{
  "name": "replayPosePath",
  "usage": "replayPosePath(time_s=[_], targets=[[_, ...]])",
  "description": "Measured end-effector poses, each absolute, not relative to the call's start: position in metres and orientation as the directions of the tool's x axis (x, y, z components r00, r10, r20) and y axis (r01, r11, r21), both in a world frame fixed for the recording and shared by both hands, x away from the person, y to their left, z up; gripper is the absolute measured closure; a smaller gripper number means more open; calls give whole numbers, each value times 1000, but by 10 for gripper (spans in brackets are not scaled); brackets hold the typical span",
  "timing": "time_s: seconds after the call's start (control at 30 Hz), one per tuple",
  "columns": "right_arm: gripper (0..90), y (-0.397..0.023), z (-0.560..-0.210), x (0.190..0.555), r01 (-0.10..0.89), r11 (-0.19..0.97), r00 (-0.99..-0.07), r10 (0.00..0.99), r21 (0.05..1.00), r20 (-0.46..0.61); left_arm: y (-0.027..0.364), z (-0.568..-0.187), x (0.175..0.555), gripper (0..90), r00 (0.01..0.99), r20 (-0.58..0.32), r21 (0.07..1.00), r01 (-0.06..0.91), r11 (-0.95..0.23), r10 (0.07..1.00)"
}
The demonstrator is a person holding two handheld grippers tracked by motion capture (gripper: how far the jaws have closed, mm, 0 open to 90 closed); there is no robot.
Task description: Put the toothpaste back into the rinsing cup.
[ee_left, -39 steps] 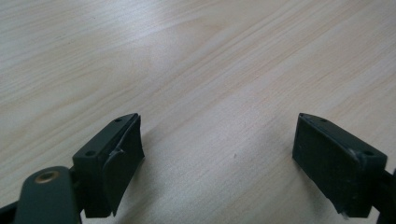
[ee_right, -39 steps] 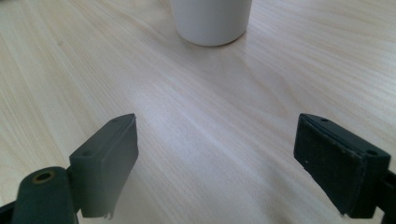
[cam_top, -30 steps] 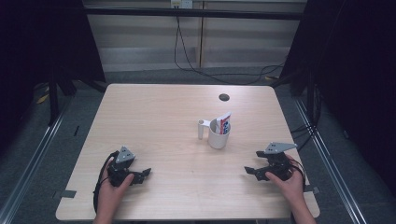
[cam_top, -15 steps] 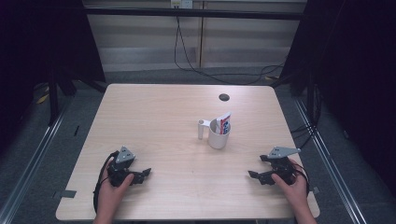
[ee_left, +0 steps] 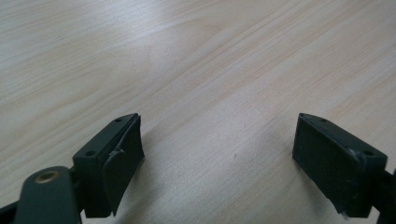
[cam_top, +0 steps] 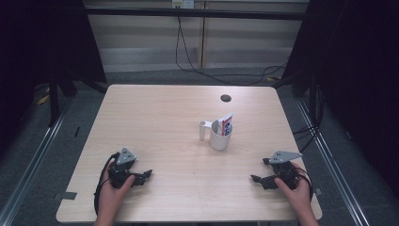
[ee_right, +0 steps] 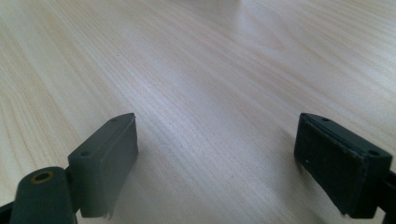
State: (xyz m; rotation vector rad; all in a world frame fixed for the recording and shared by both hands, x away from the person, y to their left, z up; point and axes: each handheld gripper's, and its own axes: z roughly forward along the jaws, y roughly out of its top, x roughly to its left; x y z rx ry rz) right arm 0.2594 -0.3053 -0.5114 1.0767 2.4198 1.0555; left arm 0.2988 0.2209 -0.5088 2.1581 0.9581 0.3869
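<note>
Your task's thing is the white mug (cam_top: pixel 220 136), standing upright a little right of the table's (cam_top: pixel 155 113) centre, with a toothpaste tube (cam_top: pixel 227 125) leaning inside it at its 1 o'clock rim and its handle (cam_top: pixel 203 130) pointing toward 10 o'clock. A small dark grommet hole (cam_top: pixel 226 98) sits beyond it at 12 o'clock near the far edge.

Expect the mug to be stiff, fairly light and smooth-glazed, so it may slip in flat pads; it would likely chip if knocked over. The safest hold looks like the rim wall on the side away from the tube, one pad inside and one outside, or the handle pinched across its thickness. The tube is soft and will flex, and it can tip the mug if you nudge it.

Your left gripper (cam_top: pixel 143 175) rests near the front edge at about 7 o'clock from the mug, well apart from it. Your right gripper (cam_top: pixel 259 178) lies at about 5 o'clock from the mug, also well apart. In both gripper views the jaws stand spread wide over bare wood with nothing between the pads (ee_left: pixel 121 154), and the mug is not between either pair.
</note>
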Motion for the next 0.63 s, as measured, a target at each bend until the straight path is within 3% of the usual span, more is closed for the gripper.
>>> replayPosePath(time_s=[0.63], targets=[[128, -306, -511, 260, 517, 462, -688, 725, 720, 29, 221, -509, 299, 157, 677, -20, 727, 516, -454, 736]])
